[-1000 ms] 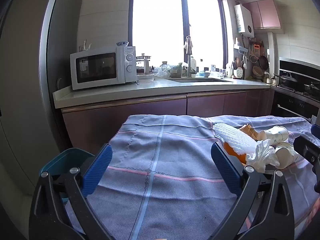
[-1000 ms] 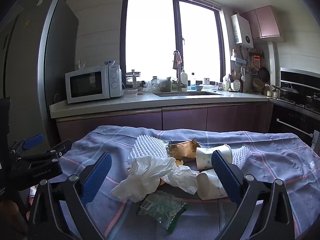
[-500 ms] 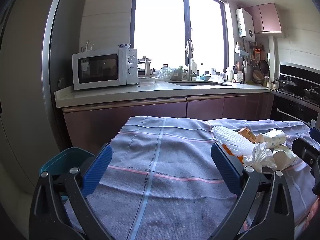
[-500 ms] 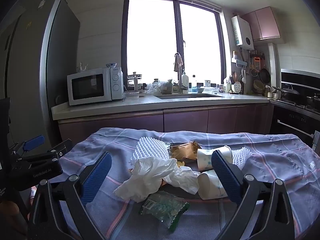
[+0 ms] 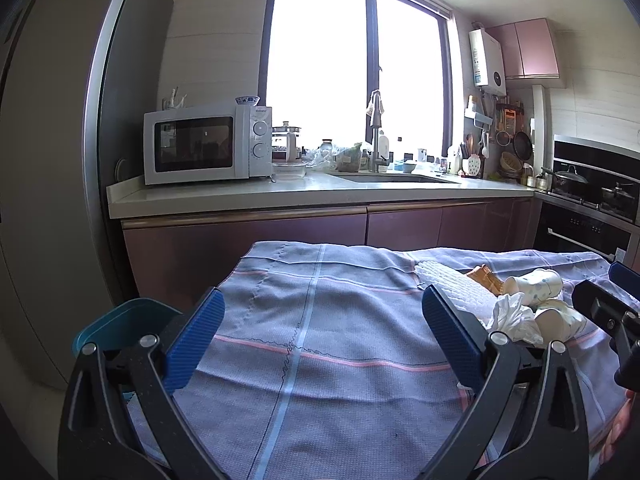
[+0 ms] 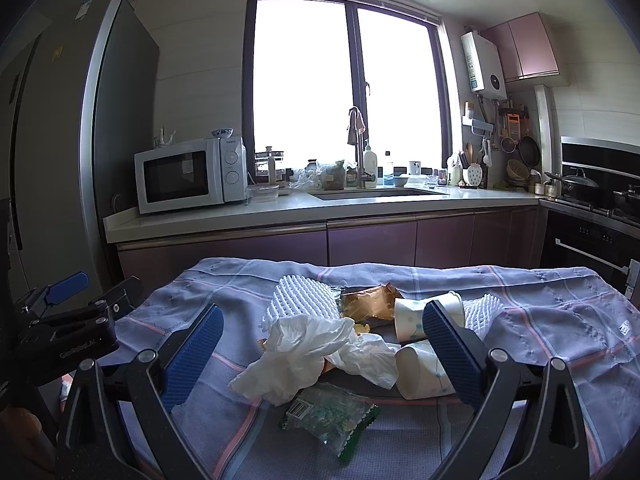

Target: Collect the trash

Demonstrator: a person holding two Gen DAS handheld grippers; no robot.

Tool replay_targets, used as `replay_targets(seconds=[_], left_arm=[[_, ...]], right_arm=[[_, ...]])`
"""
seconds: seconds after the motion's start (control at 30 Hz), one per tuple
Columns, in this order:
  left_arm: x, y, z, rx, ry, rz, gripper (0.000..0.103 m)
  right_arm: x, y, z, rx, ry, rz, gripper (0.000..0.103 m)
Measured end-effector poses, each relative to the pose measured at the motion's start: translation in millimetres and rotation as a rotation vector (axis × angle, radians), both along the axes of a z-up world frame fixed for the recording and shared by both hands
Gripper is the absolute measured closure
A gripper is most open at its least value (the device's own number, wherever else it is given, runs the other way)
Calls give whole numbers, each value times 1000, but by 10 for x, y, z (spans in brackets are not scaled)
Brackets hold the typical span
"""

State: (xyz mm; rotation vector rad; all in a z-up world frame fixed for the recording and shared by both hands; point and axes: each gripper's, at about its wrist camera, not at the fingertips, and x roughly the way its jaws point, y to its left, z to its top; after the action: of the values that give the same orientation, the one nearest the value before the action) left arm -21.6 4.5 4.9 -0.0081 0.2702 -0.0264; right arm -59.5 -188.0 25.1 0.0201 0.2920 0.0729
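Off the left edge of the cloth-covered counter a teal bin sits low, probably put there so the litter can be dropped over the side. The left gripper hovers above the bare left half of the checked cloth, its jaws spread wide and holding nothing; it looks parked there, out of the other tool's way.

The trash is heaped right of the counter's middle. From the left: a white foam fruit net leaning on a crumpled brown wrapper, a wad of white tissue draped over the front of the heap, and a clear green snack packet lying flat nearest the front edge. Further right, two paper cups lie tipped on their sides, with a second foam net behind them.

The right gripper faces this heap with its jaws wide apart and empty, framing the tissue, which seems the likeliest first pick.
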Motion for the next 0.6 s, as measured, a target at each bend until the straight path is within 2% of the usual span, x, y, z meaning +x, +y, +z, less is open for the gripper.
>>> replay_targets(seconds=[0.6], left_arm=[[-66, 6, 24, -14, -31, -8, 6]], right_arm=[[-17, 12, 12, 5, -2, 6, 7]])
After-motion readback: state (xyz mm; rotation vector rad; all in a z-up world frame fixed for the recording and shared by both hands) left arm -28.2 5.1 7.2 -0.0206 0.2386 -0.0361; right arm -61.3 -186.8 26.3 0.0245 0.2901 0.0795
